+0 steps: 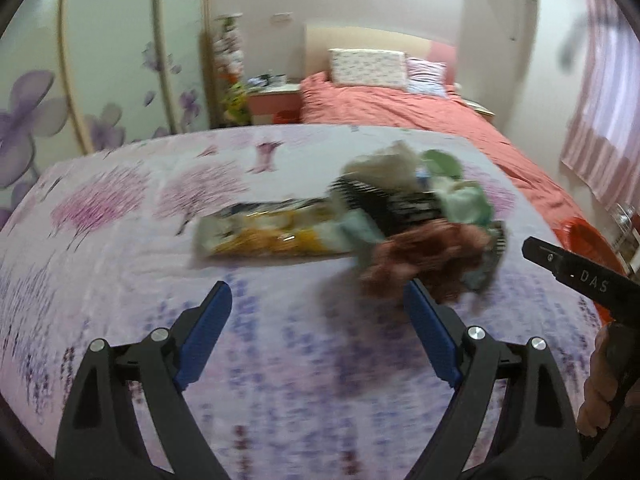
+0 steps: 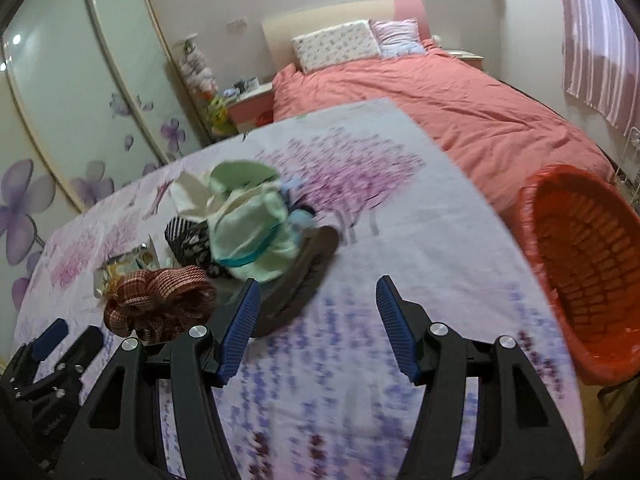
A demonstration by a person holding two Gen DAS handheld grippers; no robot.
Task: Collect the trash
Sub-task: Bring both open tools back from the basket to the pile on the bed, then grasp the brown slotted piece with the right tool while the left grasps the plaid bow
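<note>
1. Over the near edge of a table draped in a floral cloth (image 1: 120, 208), the left gripper (image 1: 318, 294) hangs with its blue-padded jaws spread wide and nothing between them.
2. Its right-hand finger (image 1: 430, 332) overlaps the edge of a reddish-brown woven ribbon bundle (image 1: 424, 256) in the left wrist view; blur hides whether they touch.
3. The right gripper (image 2: 318, 290) likewise stands with jaws apart, only bare cloth showing between the pads.
4. Its left-hand finger (image 2: 240, 328) sits in front of a dark, flat, curved object (image 2: 308, 268) at the near foot of the trash pile.
5. The trash pile (image 2: 240, 224) lies mid-table: pale green crumpled material on top, white paper behind it, a black-and-white patterned piece at its left, and the ribbon bundle at the near left.
6. A long, flat snack wrapper (image 1: 264, 232) with yellow printing lies on the cloth just left of the pile, touching it.
7. In the right wrist view the left gripper appears at the lower left corner, near the ribbon bundle.
8. An orange-red woven basket (image 2: 580, 272) sits at the table's right edge, well apart from the pile, its mouth facing the camera.
9. Behind the table stands a bed (image 2: 460, 100) with a coral cover and two pillows; a wardrobe (image 2: 80, 100) with purple flower prints fills the left wall.
</note>
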